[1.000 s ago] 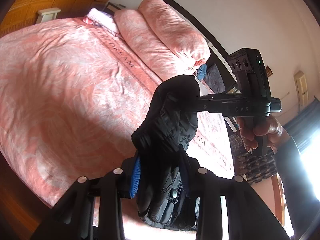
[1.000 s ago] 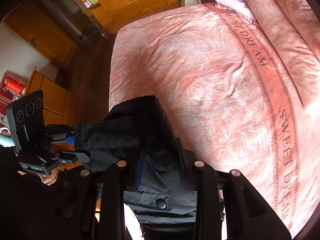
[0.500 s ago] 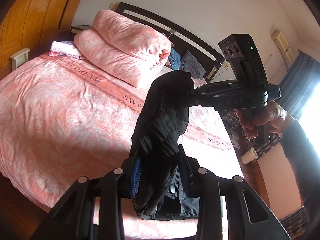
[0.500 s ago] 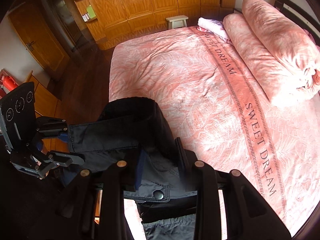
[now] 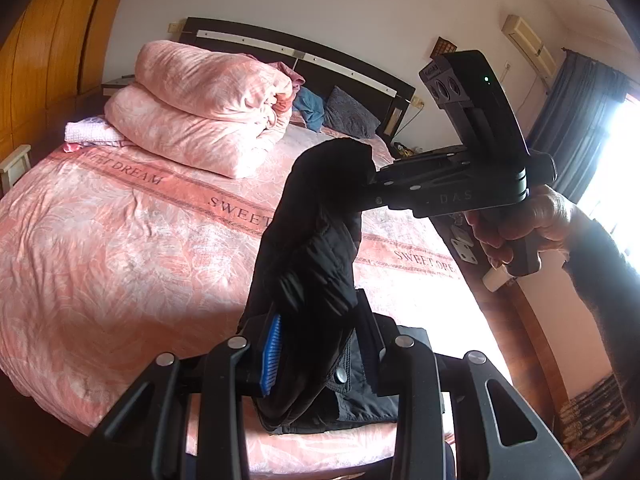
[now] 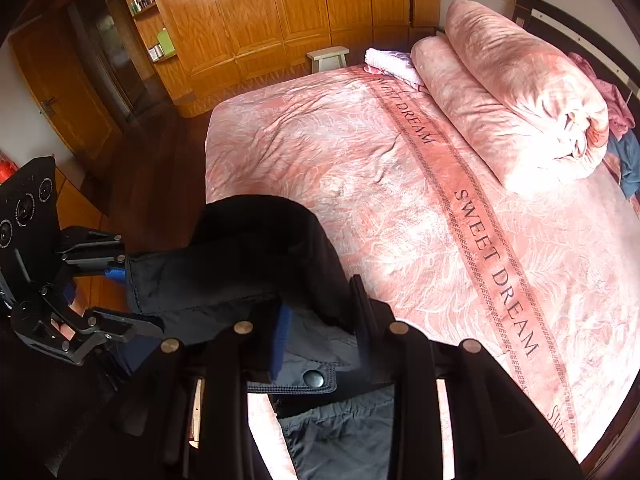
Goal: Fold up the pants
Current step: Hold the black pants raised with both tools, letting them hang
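Note:
Black pants (image 5: pixel 316 248) hang in the air above the near edge of the pink bed (image 5: pixel 120 240), stretched by the waistband between both grippers. My left gripper (image 5: pixel 320 344) is shut on one end of the waistband, near a snap button (image 5: pixel 341 376). My right gripper (image 6: pixel 320 320) is shut on the other end, by its snap button (image 6: pixel 314 379). The right gripper shows in the left wrist view (image 5: pixel 376 186), and the left gripper shows in the right wrist view (image 6: pixel 128 300). The pants' legs (image 6: pixel 344 436) hang down below, mostly hidden.
A folded pink duvet (image 5: pixel 200 120) and a grey pillow (image 5: pixel 350 114) lie at the headboard (image 5: pixel 304 56). A white folded cloth (image 6: pixel 390 62) lies at the bed's far corner. Wooden wardrobes (image 6: pixel 280 12) and a small stool (image 6: pixel 328 58) stand beyond the bed.
Both grippers have risen and tilted up with the pants, so the headboard, wall and wardrobes come into view. Both grips are unchanged.

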Tool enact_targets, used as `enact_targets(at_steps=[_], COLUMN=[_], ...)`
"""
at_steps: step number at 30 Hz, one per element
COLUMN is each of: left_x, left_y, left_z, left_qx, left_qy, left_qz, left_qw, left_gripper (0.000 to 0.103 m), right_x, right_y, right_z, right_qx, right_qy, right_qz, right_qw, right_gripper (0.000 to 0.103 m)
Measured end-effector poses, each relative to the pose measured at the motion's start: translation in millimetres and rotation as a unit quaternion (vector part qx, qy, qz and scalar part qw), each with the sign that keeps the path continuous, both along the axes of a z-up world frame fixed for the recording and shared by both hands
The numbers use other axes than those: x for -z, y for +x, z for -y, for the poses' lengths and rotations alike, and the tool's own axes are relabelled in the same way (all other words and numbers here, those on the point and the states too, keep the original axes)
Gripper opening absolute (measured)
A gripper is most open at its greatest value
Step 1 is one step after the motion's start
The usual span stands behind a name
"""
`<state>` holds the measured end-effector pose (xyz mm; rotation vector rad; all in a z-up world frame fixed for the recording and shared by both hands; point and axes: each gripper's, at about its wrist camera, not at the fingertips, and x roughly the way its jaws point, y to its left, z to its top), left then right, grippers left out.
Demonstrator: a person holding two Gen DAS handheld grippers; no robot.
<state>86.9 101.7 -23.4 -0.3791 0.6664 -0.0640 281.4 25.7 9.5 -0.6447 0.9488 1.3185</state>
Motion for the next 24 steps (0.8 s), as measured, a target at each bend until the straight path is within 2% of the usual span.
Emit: enact_targets(at_steps=[11,24], left_x=[-8,-8], left_y=[7,23], left_z=[42,85], left_qx=[0.040,0.087], left_qy=[0.029,0.047], left_qz=[0.002,0.000], left_qw=[0.9988,0.9951], left_gripper=[0.033,0.033], right_x=[-5,-1], right_y=[-2,6], right_z=[44,89], right_qx=[0.019,0.048], right_qy=[0.007,0.012], right_qz=[0.026,0.034], right_qw=[0.999,0.998], right_gripper=[0.028,0.028])
